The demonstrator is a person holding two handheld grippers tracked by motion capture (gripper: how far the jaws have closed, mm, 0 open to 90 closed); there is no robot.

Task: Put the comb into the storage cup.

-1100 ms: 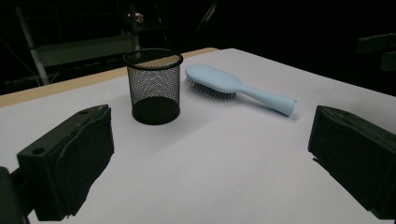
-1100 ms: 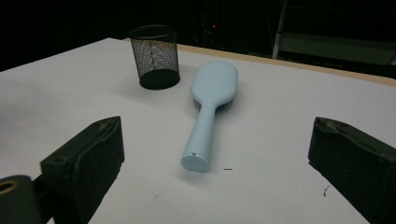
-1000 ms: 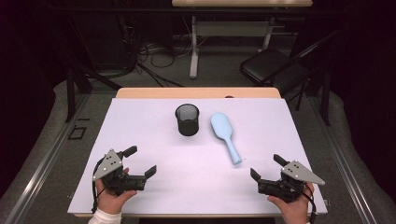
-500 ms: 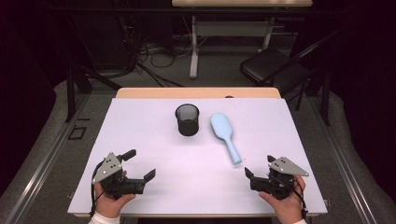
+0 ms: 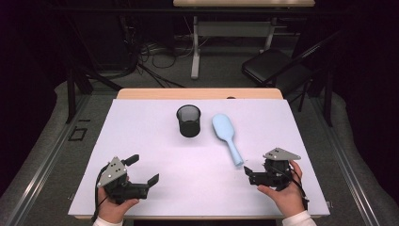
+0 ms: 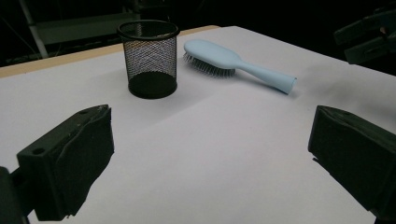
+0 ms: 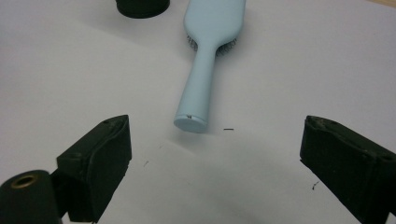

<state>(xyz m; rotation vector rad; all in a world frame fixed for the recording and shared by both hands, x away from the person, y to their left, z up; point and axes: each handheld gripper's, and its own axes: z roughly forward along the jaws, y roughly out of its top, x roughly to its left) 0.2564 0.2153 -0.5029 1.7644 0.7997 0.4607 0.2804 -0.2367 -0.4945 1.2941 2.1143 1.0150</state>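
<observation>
A light blue hairbrush (image 5: 226,134) (image 6: 224,58) (image 7: 210,42) lies bristles down on the white table top (image 5: 141,127), its handle pointing toward the near right. Just left of it stands a black mesh cup (image 5: 188,121) (image 6: 149,56) (image 7: 140,7), upright and empty. My right gripper (image 5: 258,173) (image 7: 215,140) is open, its jaws wide apart and aimed at the handle's end, a short way from it. Near the front left edge, my left gripper (image 5: 143,169) (image 6: 210,121) is open and holds nothing, facing the cup and brush from a distance. The right gripper (image 6: 369,35) also appears far off in the left gripper view.
A wooden strip (image 5: 197,93) runs along the table's far edge. Beyond it, on the floor, are a black folding chair (image 5: 273,66), cables and another table's legs (image 5: 195,52). Bare white surface lies between both grippers and the two objects.
My right gripper has moved left and slightly forward, turning toward the end of the brush handle. The left gripper has barely shifted. Brush and cup have not moved.
</observation>
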